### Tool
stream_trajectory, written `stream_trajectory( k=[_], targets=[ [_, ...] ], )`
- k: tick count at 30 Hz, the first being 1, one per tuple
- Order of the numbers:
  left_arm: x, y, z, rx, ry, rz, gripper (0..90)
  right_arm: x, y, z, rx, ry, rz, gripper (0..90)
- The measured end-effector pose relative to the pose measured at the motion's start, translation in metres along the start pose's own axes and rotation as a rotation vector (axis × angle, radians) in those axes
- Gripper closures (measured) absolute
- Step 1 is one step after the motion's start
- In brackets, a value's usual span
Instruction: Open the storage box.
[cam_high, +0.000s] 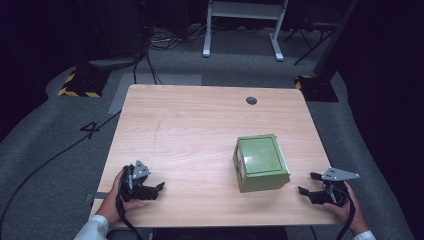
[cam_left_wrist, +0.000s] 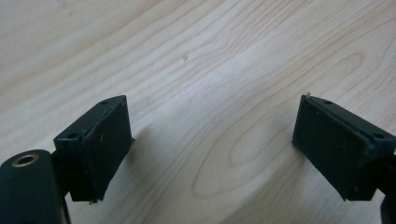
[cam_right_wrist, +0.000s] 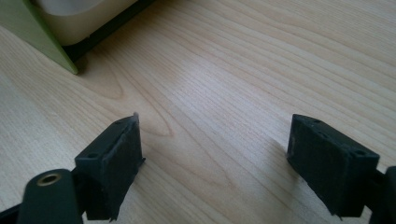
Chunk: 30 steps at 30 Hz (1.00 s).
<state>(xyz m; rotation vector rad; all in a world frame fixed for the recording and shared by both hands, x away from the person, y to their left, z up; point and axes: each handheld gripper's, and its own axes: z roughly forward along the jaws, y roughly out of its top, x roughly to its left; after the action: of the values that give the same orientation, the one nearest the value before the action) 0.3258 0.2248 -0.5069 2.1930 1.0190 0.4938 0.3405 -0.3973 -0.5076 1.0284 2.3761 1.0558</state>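
Green box (cam_high: 261, 163) nearer right gripper (cam_high: 311, 183).
Lies left of it; left gripper (cam_high: 156, 187) well apart. Both jaws open, empty, over table (cam_high: 190, 125).

The high view looks forward and down over the whole table (cam_high: 200, 130) from its near edge. Each gripper view sits low and close to the wood, facing along its own fingers; the right one shares the green box (cam_right_wrist: 42, 32) with the high view.
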Motion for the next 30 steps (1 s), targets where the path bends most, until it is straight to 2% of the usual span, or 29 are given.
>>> stream_trajectory(
  k=[2, 3, 7, 8, 9, 12, 17, 24, 30],
  targets=[
    [-0.002, 0.003, 0.002, -0.014, -0.003, 0.051, 11.9, 0.000, 0.000, 0.000, 0.000, -0.001, -0.002, 16.8],
    [-0.002, 0.003, 0.002, -0.014, -0.003, 0.051, 11.9, 0.000, 0.000, 0.000, 0.002, -0.002, 0.000, 16.1],
    [0.003, 0.010, 0.011, 0.011, -0.091, 0.023, 11.9, -0.003, 0.002, 0.000, 0.000, -0.024, 0.016, 18.1],
    [0.003, 0.010, 0.011, 0.011, -0.091, 0.023, 11.9, -0.003, 0.003, 0.000, -0.005, -0.029, 0.025, 18.1],
    [0.004, 0.012, 0.013, 0.015, -0.108, 0.015, 11.3, -0.005, 0.004, -0.001, -0.010, -0.034, 0.037, 18.4],
    [0.004, 0.012, 0.013, 0.014, -0.110, 0.020, 11.3, -0.008, 0.010, -0.002, -0.035, -0.039, 0.067, 19.4],
    [0.004, 0.012, 0.013, 0.014, -0.111, 0.019, 11.3, -0.005, 0.035, -0.006, -0.056, -0.046, 0.019, 19.9],
    [0.004, 0.015, 0.016, 0.015, -0.120, 0.032, 11.3, -0.007, 0.063, -0.010, -0.106, -0.022, 0.003, 22.1],
    [0.003, 0.019, 0.019, 0.015, -0.138, 0.045, 11.3, -0.008, 0.084, -0.007, -0.114, -0.003, -0.010, 23.3]
  ],
)
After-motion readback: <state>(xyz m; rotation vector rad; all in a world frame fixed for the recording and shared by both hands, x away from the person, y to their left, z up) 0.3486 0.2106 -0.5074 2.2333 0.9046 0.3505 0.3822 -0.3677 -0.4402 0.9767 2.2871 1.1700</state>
